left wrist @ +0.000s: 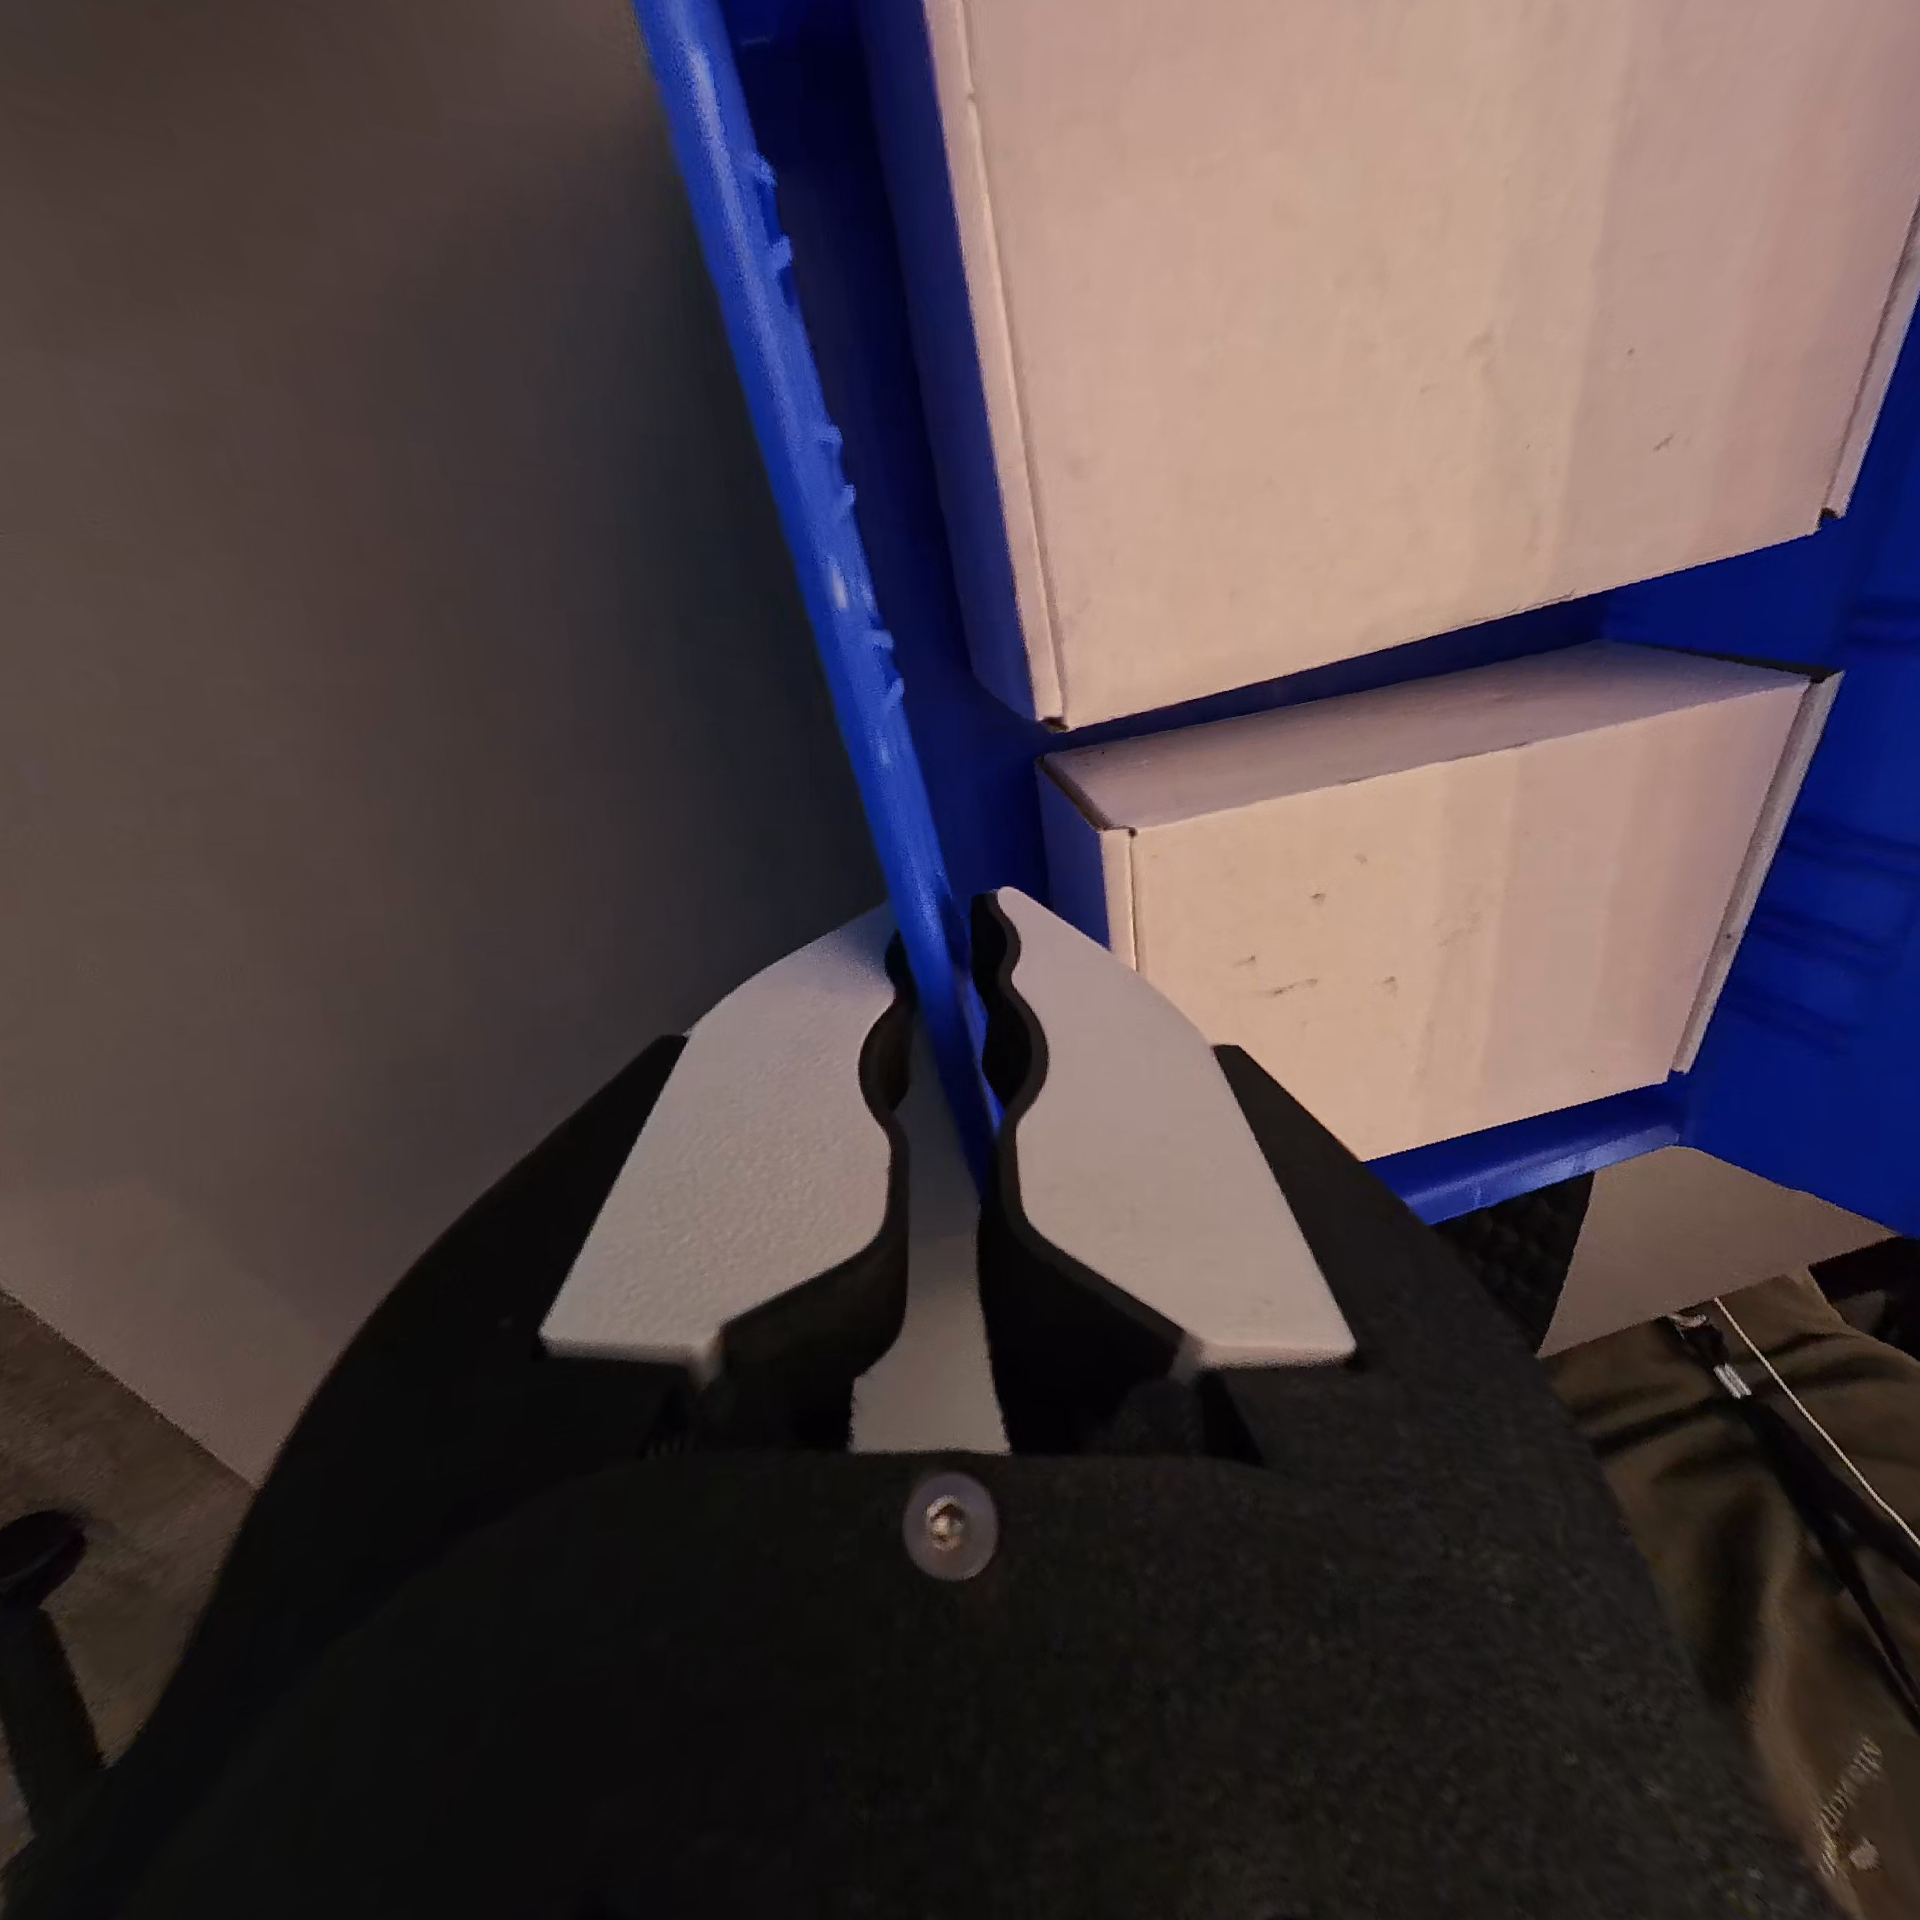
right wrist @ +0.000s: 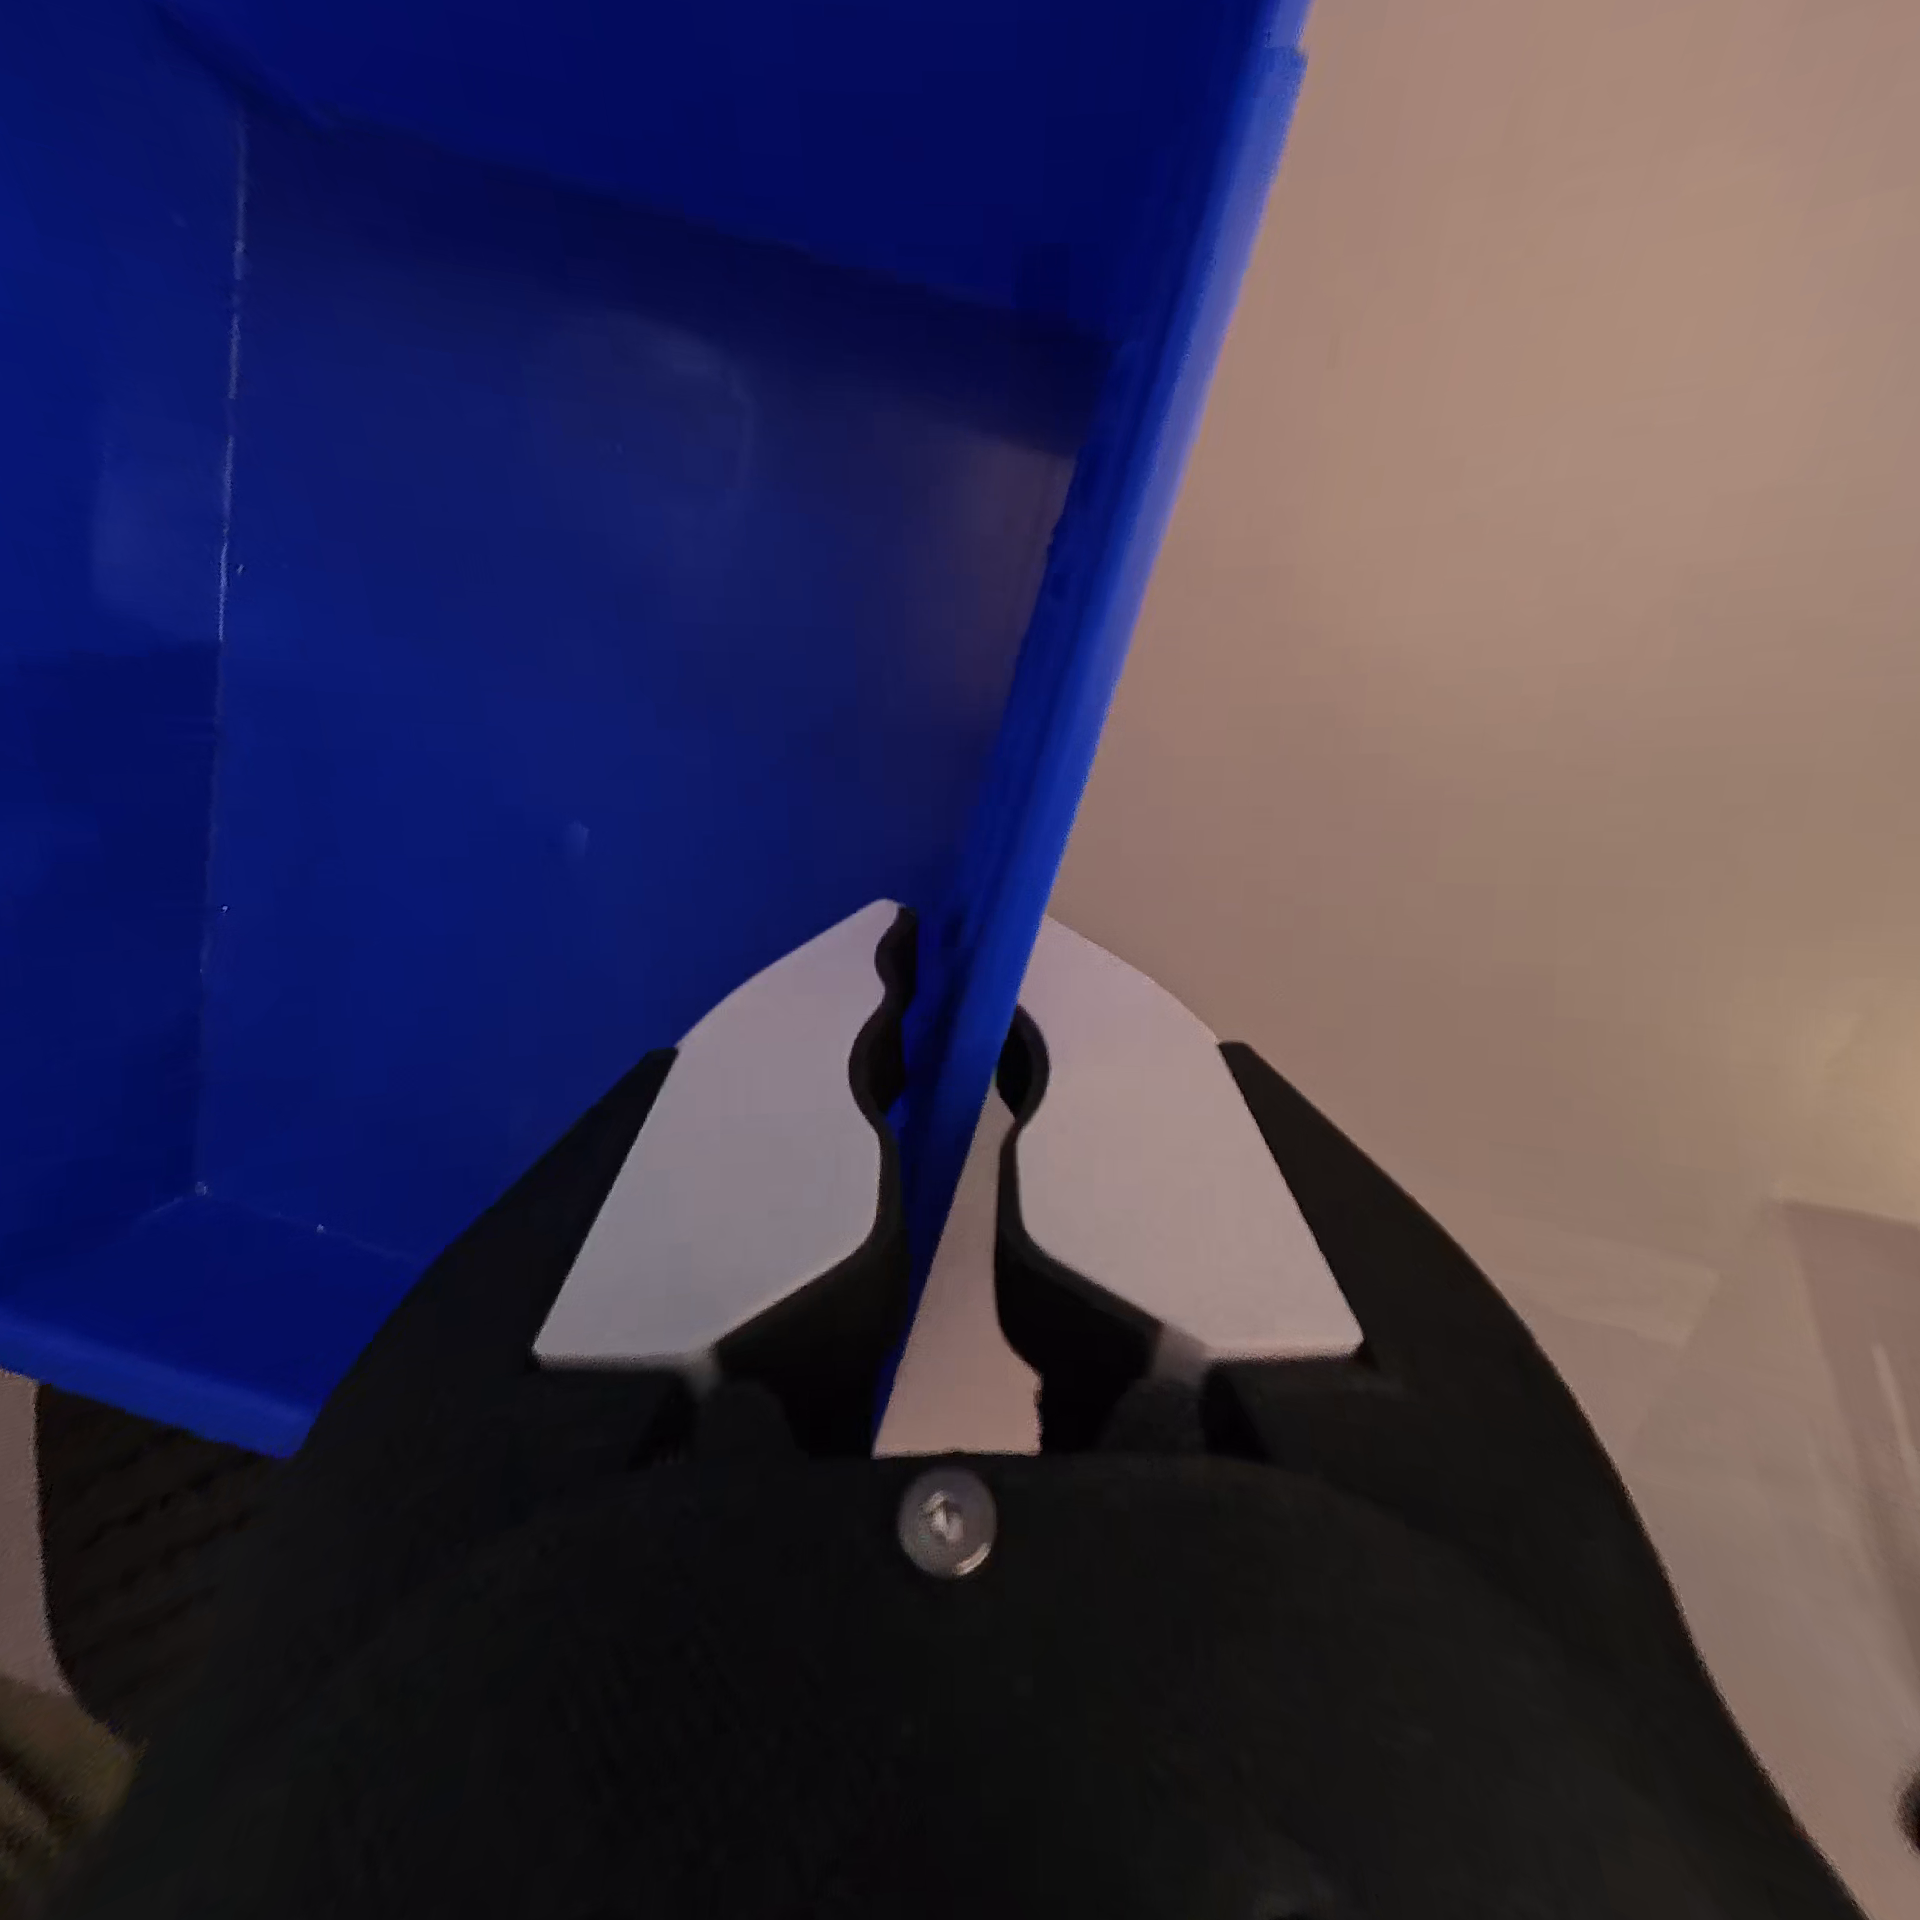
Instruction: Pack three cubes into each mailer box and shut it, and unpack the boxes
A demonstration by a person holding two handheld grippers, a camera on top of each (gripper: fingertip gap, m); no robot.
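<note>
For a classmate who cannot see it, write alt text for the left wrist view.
The left gripper is clamped on the side wall of a blue bin. Two closed white mailer boxes lie inside it, one beyond the other.

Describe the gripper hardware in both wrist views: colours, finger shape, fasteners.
Left gripper and right gripper look identical: matte black textured body, pale grey flat fingers tapering to curved tips, black wavy-edged inner pads, and one silver hex screw at centre.

blue bin (left wrist: 821, 582), two plain white mailer boxes (left wrist: 1455, 312), grey-and-black jaws, olive-green fabric (left wrist: 1714, 1558).
</note>
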